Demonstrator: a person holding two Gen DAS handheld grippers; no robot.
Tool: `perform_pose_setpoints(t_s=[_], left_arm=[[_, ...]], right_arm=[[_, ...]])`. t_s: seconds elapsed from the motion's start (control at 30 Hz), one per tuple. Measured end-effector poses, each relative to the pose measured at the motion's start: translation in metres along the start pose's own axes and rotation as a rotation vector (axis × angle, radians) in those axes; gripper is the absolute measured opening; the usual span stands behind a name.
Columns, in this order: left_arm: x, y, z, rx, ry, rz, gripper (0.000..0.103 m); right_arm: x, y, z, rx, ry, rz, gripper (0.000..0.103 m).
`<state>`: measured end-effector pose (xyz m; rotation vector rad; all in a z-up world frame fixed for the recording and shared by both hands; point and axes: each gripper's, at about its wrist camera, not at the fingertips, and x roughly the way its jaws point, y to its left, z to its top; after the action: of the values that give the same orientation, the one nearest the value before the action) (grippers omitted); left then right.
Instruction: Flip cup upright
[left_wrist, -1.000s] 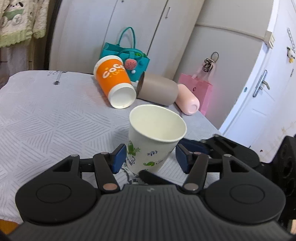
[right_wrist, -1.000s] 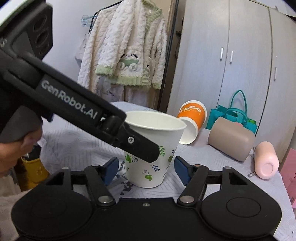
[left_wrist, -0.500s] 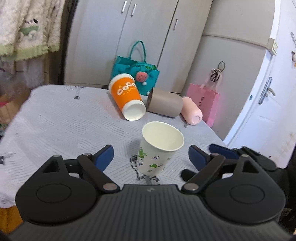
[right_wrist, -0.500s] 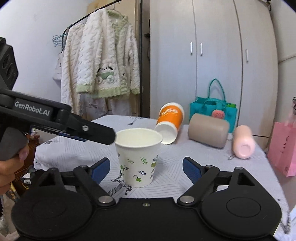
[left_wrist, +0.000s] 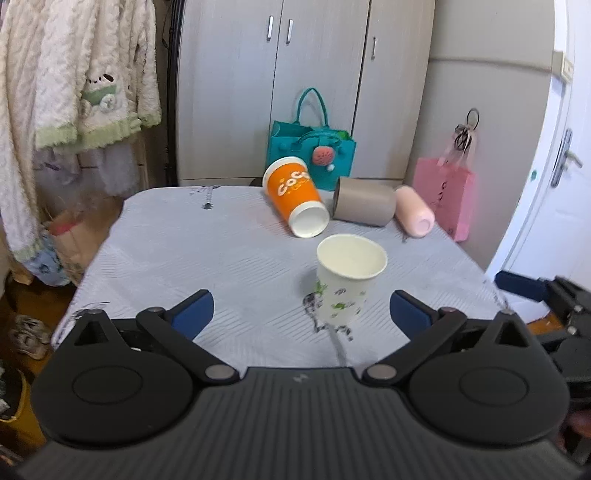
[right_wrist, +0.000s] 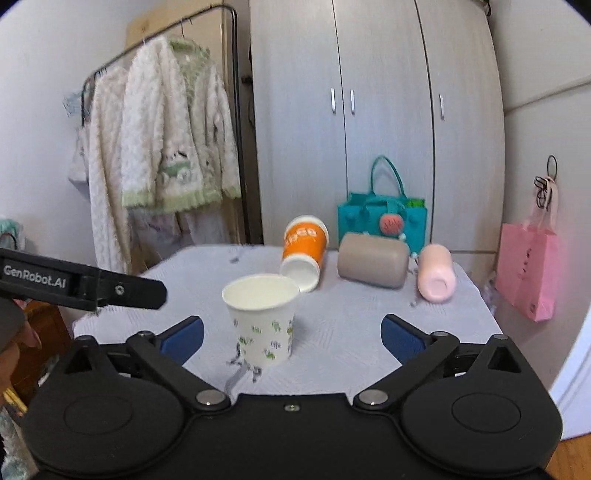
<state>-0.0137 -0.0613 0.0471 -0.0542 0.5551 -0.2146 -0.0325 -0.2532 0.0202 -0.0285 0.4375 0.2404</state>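
Observation:
A white paper cup with green leaf print (left_wrist: 349, 280) stands upright on the grey tablecloth, mouth up; it also shows in the right wrist view (right_wrist: 263, 319). My left gripper (left_wrist: 301, 314) is open and empty, drawn back from the cup, which sits ahead between the finger lines without touching. My right gripper (right_wrist: 291, 338) is open and empty, also behind the cup. The left gripper's finger (right_wrist: 122, 291) reaches in from the left in the right wrist view. The right gripper's finger (left_wrist: 524, 286) shows at the right edge in the left wrist view.
An orange cup (left_wrist: 295, 197), a taupe cup (left_wrist: 364, 205) and a pink bottle (left_wrist: 413, 214) lie on their sides at the table's far edge. A teal bag (left_wrist: 310, 151) and a pink bag (left_wrist: 443, 192) stand behind. A clothes rack (right_wrist: 162, 140) is at the left.
Both grippers have opened wider and pulled back and up from the cup, which stays standing upright on the table.

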Motion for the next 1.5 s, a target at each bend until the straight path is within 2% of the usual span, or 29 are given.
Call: perform_pose_setpoints(t_s=[0.17,0.37,0.57,0.87,0.97,1.13,1.3,1.5], left_arm=[[-0.005,0.000,-0.002,-0.008,0.039,0.064,0.103],[-0.012,0.005,-0.006,-0.020,0.025,0.128,0.103],[-0.011,0.012,-0.008,-0.031,0.024,0.157,0.103],[-0.010,0.013,-0.009,-0.022,0.017,0.174,0.103],[-0.011,0.011,-0.009,-0.006,0.017,0.177,0.103],[-0.012,0.009,-0.006,0.004,-0.006,0.196,0.103],[-0.011,0.008,-0.005,0.005,-0.005,0.174,0.103],[-0.012,0.008,-0.005,0.019,-0.034,0.205,0.103]], right_arm=[[-0.001,0.002,0.001,0.023,0.054,-0.076,0.103],[-0.013,0.005,0.005,0.021,0.045,-0.112,0.103],[-0.023,0.008,0.008,0.012,0.047,-0.172,0.103],[-0.026,0.009,0.008,0.086,0.027,-0.140,0.103],[-0.024,0.011,0.009,0.088,0.022,-0.166,0.103],[-0.017,0.017,0.010,0.059,0.004,-0.303,0.103],[-0.010,0.016,0.010,0.049,0.026,-0.319,0.103],[-0.009,0.020,0.008,0.033,0.036,-0.325,0.103]])
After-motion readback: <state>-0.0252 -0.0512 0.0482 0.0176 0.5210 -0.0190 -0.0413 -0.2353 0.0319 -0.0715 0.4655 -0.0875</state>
